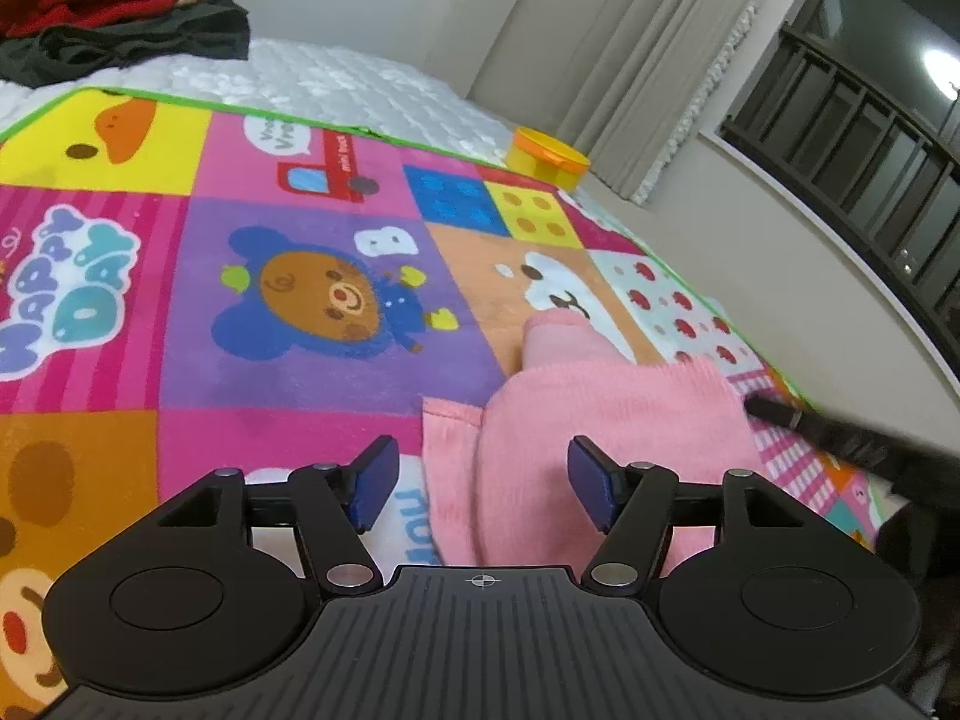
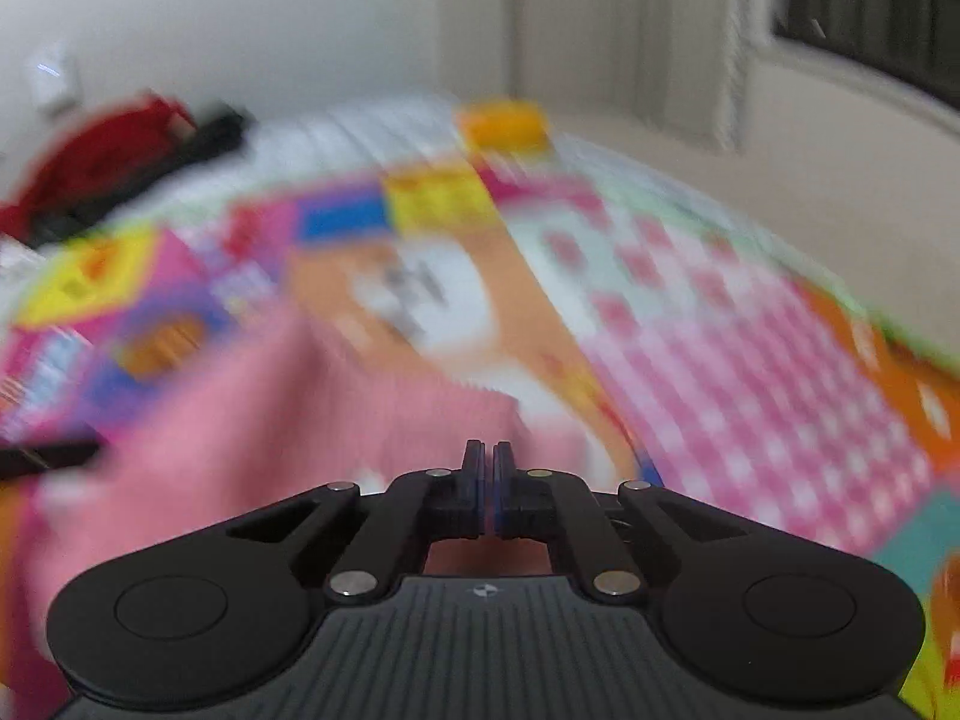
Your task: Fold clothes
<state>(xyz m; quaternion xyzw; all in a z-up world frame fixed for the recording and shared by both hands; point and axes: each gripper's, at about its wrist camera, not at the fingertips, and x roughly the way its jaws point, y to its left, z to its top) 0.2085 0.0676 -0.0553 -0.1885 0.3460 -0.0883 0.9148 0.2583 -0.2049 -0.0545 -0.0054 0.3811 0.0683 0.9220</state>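
Note:
A pink garment (image 1: pixel 600 414) lies partly folded on a colourful cartoon play mat (image 1: pixel 240 360), with one rolled sleeve pointing away from me. My left gripper (image 1: pixel 483 474) hovers open just above the garment's near left part, and its blue pads (image 1: pixel 375 483) hold nothing. The right gripper (image 1: pixel 774 409) comes in from the right, its thin tip at the garment's right edge. In the blurred right wrist view, the right gripper (image 2: pixel 486 450) is shut over the pink garment (image 2: pixel 240 420). No cloth shows between its fingers.
A pile of red and black clothes (image 1: pixel 102 12) sits on the white mattress (image 1: pixel 360 84) at the far left. A yellow-orange tub (image 1: pixel 547 157) stands at the mat's far edge. Curtains and a dark window are at the right, beyond the mat's green border.

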